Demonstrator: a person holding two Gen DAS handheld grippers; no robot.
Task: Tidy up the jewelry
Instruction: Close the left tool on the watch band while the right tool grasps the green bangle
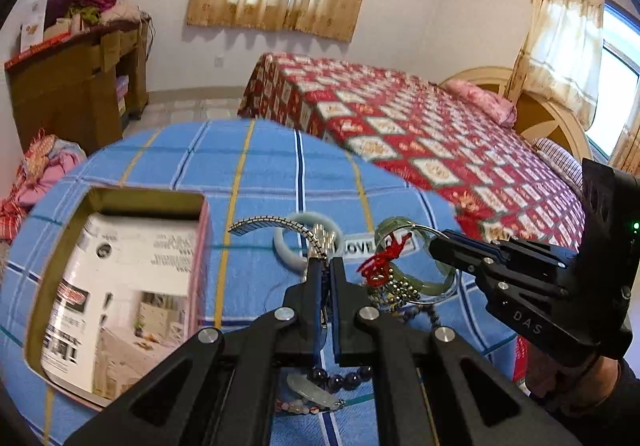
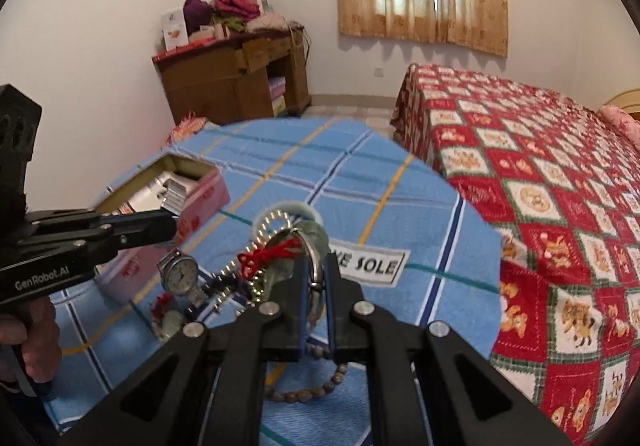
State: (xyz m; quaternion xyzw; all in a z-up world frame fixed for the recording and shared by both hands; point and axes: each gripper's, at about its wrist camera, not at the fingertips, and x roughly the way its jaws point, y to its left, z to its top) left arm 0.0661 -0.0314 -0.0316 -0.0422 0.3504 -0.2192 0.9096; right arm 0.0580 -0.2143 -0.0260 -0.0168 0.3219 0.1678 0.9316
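Observation:
My left gripper (image 1: 325, 266) is shut on a silver watch band (image 1: 280, 226), lifted over the blue checked tablecloth (image 1: 260, 173). From the right wrist view, the left gripper (image 2: 170, 219) holds the band while the watch face (image 2: 182, 276) hangs below. My right gripper (image 2: 316, 266) is shut on a thin silver bangle (image 2: 317, 274). A green jade bangle (image 2: 316, 234) with a red knot (image 2: 266, 256) hangs with it; I cannot tell if it is pinched too. From the left, the right gripper (image 1: 434, 244) shows. The open pink tin box (image 1: 120, 286) lies left.
A white bangle (image 1: 288, 246), a silver bead chain (image 2: 240, 266), dark beads (image 1: 344, 380), a wooden bead bracelet (image 2: 312, 390) and a jade pendant (image 1: 316, 392) lie on the cloth. The bed with a red quilt (image 2: 540, 185) stands close on the right; a wooden desk (image 2: 236, 85) is behind.

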